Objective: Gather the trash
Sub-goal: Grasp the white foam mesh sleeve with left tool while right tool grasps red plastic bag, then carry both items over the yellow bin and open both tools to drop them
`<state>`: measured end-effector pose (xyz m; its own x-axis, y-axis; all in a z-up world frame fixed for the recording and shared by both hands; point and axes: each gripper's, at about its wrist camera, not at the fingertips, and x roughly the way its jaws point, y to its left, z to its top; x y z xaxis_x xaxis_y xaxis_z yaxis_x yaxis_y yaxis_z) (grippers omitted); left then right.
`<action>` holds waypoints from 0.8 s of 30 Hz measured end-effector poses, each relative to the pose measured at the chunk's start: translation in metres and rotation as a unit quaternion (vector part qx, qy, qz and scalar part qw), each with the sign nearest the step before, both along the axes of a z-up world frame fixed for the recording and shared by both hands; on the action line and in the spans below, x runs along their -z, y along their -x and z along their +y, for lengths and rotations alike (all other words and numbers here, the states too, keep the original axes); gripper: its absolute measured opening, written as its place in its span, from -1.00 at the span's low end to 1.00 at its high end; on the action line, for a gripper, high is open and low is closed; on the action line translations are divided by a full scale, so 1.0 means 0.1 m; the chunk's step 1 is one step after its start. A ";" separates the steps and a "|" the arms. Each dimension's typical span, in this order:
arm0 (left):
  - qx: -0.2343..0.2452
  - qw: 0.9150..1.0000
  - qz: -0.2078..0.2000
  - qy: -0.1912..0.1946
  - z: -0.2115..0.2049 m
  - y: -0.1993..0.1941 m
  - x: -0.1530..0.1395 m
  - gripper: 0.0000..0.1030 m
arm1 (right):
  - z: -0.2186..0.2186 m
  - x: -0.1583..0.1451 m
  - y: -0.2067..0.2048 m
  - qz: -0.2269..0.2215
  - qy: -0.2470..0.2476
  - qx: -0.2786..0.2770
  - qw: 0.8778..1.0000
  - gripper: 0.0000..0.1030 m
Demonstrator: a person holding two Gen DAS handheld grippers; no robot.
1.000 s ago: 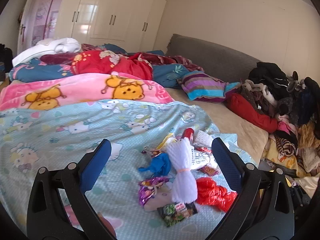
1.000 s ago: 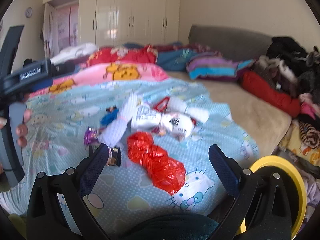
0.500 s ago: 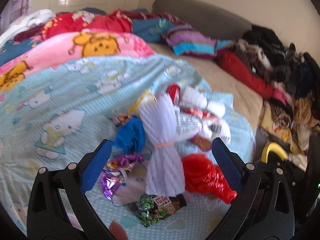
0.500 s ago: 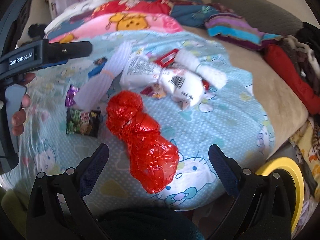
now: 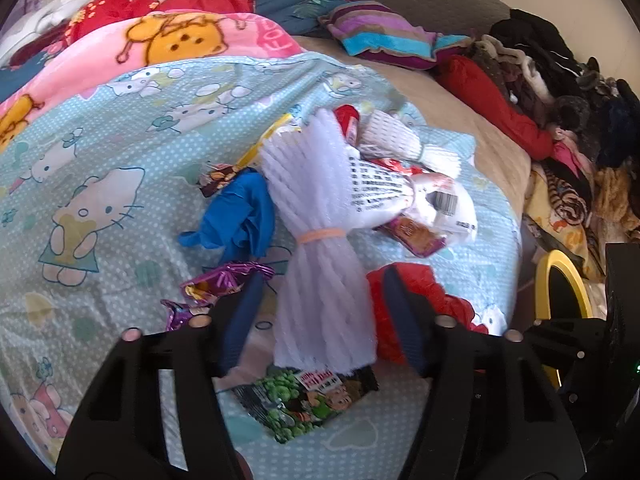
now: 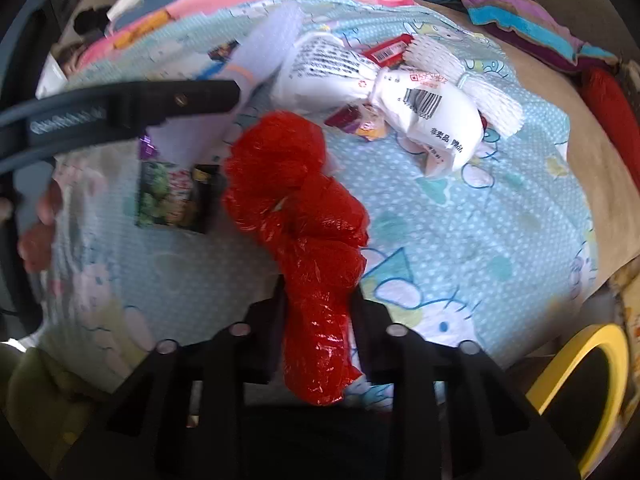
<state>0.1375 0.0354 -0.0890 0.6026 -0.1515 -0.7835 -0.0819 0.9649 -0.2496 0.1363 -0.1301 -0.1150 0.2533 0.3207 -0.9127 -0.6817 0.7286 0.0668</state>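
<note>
A heap of trash lies on the light-blue Hello Kitty sheet [image 5: 100, 152]. My left gripper [image 5: 322, 312] has its jaws drawn in around the lower end of a white foam net bundle [image 5: 316, 216] tied with a band. My right gripper [image 6: 318, 312] is shut on the tail of a crumpled red plastic bag [image 6: 296, 200], which also shows in the left wrist view [image 5: 416, 292]. Nearby lie a blue glove [image 5: 240, 216], a purple wrapper [image 5: 216, 284], a green snack packet [image 5: 308, 400] and a white printed bag [image 6: 384, 92].
A yellow-rimmed bin [image 6: 580, 392] stands below the bed edge at the right; it also shows in the left wrist view [image 5: 564, 280]. Piled blankets [image 5: 168, 40] and clothes [image 5: 560, 92] lie behind and to the right. The left gripper's arm [image 6: 120, 112] crosses the right wrist view.
Both grippers moved down to the trash and their jaws closed in: the left around the white foam net bundle, the right onto the red plastic bag.
</note>
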 end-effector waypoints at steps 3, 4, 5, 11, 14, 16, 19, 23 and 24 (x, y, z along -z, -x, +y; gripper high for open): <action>0.007 1.000 0.003 -0.008 -0.03 0.03 0.00 -0.50 | -0.08 -0.03 0.09 0.000 -0.019 0.008 1.000 -0.68; 0.008 1.000 0.003 -0.008 -0.04 0.04 0.00 -0.55 | -0.07 -0.04 0.12 -0.002 -0.023 0.011 1.000 -0.69; 0.009 1.000 0.000 -0.007 -0.03 0.06 -0.01 -0.58 | -0.09 -0.06 0.14 -0.004 -0.027 0.015 1.000 -0.70; 0.005 0.999 -0.051 -0.005 -0.01 0.21 -0.29 -0.62 | -0.33 -0.20 0.33 -0.019 -0.068 0.060 0.996 -0.71; 0.009 0.997 -0.077 -0.008 -0.05 0.27 -0.47 -0.62 | -0.52 -0.29 0.37 -0.029 -0.089 0.082 0.992 -0.71; 0.011 0.996 -0.089 -0.008 -0.09 0.29 -0.58 -0.62 | -0.65 -0.38 0.39 -0.042 -0.103 0.100 0.989 -0.71; 0.020 0.994 -0.107 -0.008 -0.21 0.32 -0.72 -0.62 | -0.82 -0.51 0.40 -0.060 -0.113 0.120 0.984 -0.71; 0.039 0.991 -0.128 -0.010 -0.42 0.35 -0.88 -0.62 | -1.02 -0.64 0.44 -0.079 -0.125 0.146 0.978 -0.71; 0.044 0.990 -0.131 -0.011 -0.46 0.35 -0.90 -0.62 | -1.10 -0.68 0.44 -0.083 -0.130 0.155 0.976 -0.71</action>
